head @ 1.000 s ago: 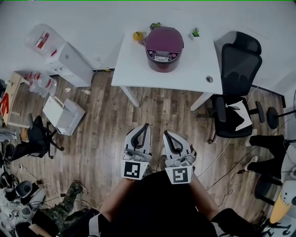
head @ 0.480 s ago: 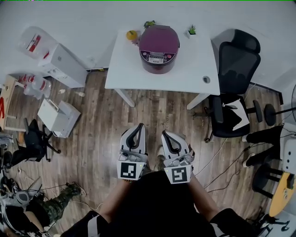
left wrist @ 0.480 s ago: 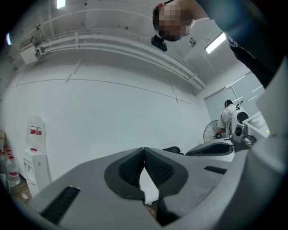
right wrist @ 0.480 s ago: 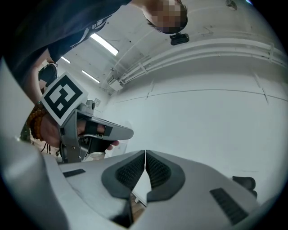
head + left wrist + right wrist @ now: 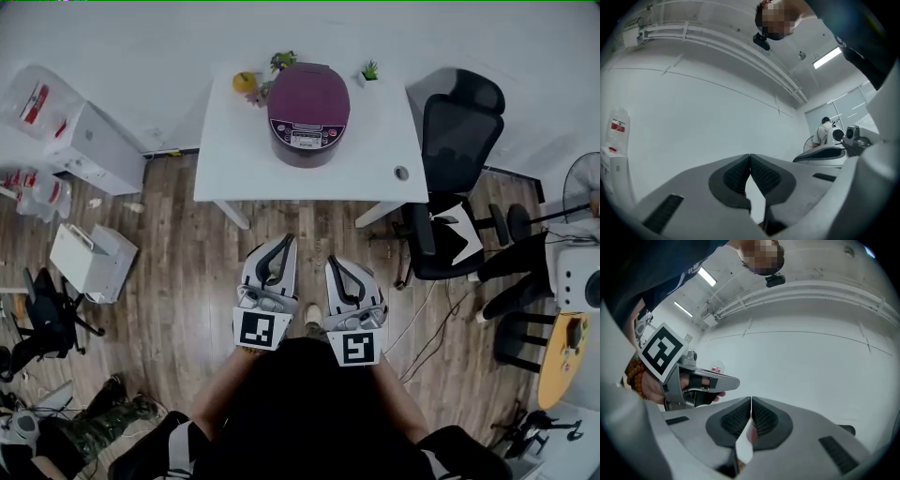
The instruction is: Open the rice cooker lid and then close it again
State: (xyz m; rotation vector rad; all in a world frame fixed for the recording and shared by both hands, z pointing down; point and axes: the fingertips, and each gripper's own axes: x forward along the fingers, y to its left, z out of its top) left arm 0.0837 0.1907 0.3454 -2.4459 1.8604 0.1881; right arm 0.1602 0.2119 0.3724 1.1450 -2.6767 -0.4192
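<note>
The purple rice cooker stands with its lid down on the white table, toward the table's back edge. Both grippers are held side by side close to the person's body, over the wooden floor and well short of the table. The left gripper is shut with nothing in it; in the left gripper view its pads meet against a bare white wall. The right gripper is shut and empty too, its pads touching in the right gripper view. The cooker shows in neither gripper view.
A black office chair stands at the table's right end. A yellow fruit and small potted plants sit by the cooker. A white cabinet and a white box stand at the left; cables cross the floor.
The person has stepped toward the table, which now sits lower and further left in the head view. Both grippers have travelled along, still shut and side by side.
</note>
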